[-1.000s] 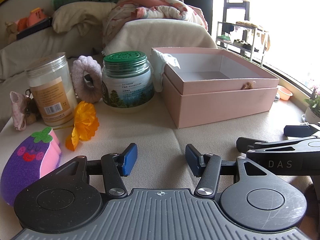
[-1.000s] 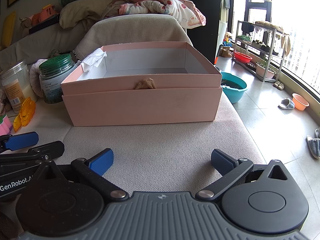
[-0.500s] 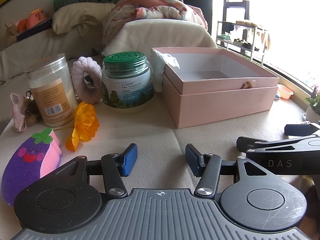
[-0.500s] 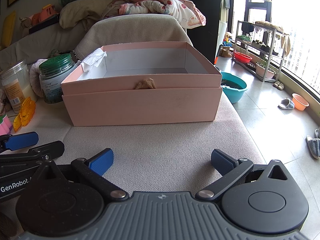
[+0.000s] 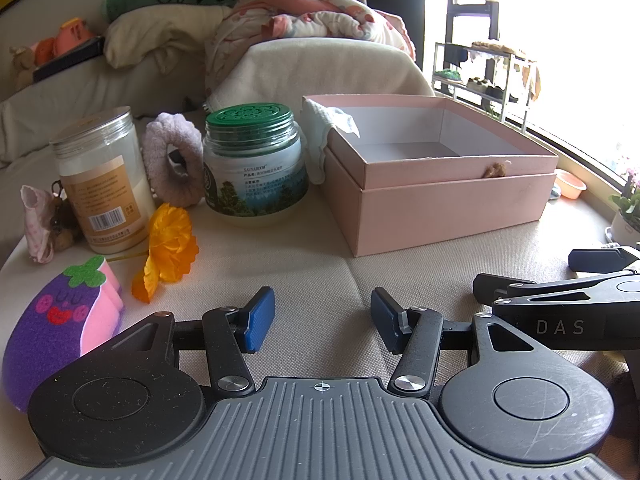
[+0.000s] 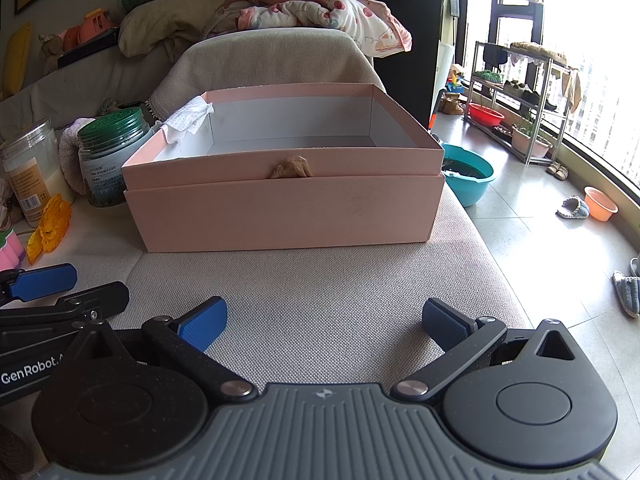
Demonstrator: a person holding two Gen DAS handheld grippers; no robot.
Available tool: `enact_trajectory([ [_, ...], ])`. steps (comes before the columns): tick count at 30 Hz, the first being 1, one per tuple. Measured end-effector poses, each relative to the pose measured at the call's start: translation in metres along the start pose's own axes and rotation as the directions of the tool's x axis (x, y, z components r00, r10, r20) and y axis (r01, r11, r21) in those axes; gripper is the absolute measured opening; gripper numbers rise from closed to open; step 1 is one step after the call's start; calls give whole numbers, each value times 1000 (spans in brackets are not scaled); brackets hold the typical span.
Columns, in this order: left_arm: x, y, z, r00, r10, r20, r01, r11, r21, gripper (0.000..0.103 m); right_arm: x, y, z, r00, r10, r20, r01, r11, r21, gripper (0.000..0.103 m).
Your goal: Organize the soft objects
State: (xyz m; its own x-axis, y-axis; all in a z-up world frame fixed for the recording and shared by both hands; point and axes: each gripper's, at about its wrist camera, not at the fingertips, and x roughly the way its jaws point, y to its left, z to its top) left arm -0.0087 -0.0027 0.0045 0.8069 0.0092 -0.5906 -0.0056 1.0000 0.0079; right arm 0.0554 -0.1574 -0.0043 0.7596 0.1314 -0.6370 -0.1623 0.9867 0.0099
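A pink open box (image 5: pixel 448 208) (image 6: pixel 280 212) stands on the beige cushion, with a white cloth (image 5: pixel 324 128) (image 6: pixel 188 118) draped over its left corner. To its left lie a purple eggplant sponge (image 5: pixel 52 320), an orange fabric flower (image 5: pixel 168 248) (image 6: pixel 50 228), a fuzzy lilac ring (image 5: pixel 172 160) and a small pink pouch (image 5: pixel 38 220). My left gripper (image 5: pixel 322 322) is open over bare cushion, in front of the flower and box. My right gripper (image 6: pixel 324 324) is open too, wider, in front of the box. Nothing is between either pair of fingers.
A green-lidded jar (image 5: pixel 256 164) (image 6: pixel 112 152) and a clear jar with a tan label (image 5: pixel 104 180) (image 6: pixel 26 168) stand among the soft things. Pillows and a blanket (image 5: pixel 304 20) pile up behind. The cushion's right edge drops to a tiled floor with a teal basin (image 6: pixel 468 172).
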Motion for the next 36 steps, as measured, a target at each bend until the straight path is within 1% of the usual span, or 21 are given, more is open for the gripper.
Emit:
enact_trajectory([
  [11,-3,0,0,1000,0,1,0,1000,-1,59,-1,-1,-1,1000,2,-1,-2,1000,-2,103],
  [12,-3,0,0,1000,-2,2,2,1000,-2,59,-1,-2,-1,1000,10,-6,-10,1000,-10,103],
  [13,-4,1,-1,1000,-8,3,9,1000,-7,57,-2,-3,1,999,23,-26,-23,1000,-19,103],
  [15,-5,3,-1,1000,-24,6,24,1000,-17,57,-3,-2,6,997,28,-72,-30,999,-20,103],
  [16,-5,5,-1,999,-37,9,38,999,-23,57,-5,-2,7,996,29,-85,-31,999,-24,103],
  [17,-6,7,-1,998,-67,7,68,997,-31,57,-3,-1,8,995,28,-94,-30,999,-26,103],
  [19,-9,14,3,990,-139,-8,139,989,-58,56,-3,0,9,995,28,-93,-31,999,-28,103],
  [21,-16,24,7,982,-187,-4,186,979,-84,56,-1,4,8,995,28,-91,-31,999,-30,103],
  [23,-32,39,13,981,-193,24,194,976,-93,56,-4,1,6,996,28,-85,-30,999,-29,103],
  [24,-40,47,15,983,-179,43,182,979,-91,56,-4,0,6,996,28,-83,-30,999,-28,103],
  [25,-50,58,16,986,-149,70,155,984,-85,56,-4,0,6,996,28,-82,-30,999,-27,103],
  [27,-65,78,17,992,-74,106,82,994,-77,56,-6,-2,4,997,27,-79,-29,999,-25,103],
  [28,-73,92,17,993,-18,115,27,996,-79,56,-6,-2,4,997,26,-78,-28,999,-25,103],
  [29,-77,102,17,994,23,109,-13,996,-85,56,-6,-1,4,997,25,-77,-27,999,-25,103],
  [31,-81,124,14,993,97,73,-89,990,-113,56,-6,-1,3,997,25,-75,-27,999,-27,103],
  [32,-81,133,10,992,117,52,-110,986,-124,56,-6,-1,3,997,24,-74,-26,999,-27,103],
  [33,-80,140,6,992,120,29,-116,984,-134,56,-6,-1,3,997,25,-74,-27,999,-27,103],
  [36,-71,149,-1,994,106,-22,-108,981,-161,56,-6,-1,3,997,25,-74,-27,999,-26,103],
])
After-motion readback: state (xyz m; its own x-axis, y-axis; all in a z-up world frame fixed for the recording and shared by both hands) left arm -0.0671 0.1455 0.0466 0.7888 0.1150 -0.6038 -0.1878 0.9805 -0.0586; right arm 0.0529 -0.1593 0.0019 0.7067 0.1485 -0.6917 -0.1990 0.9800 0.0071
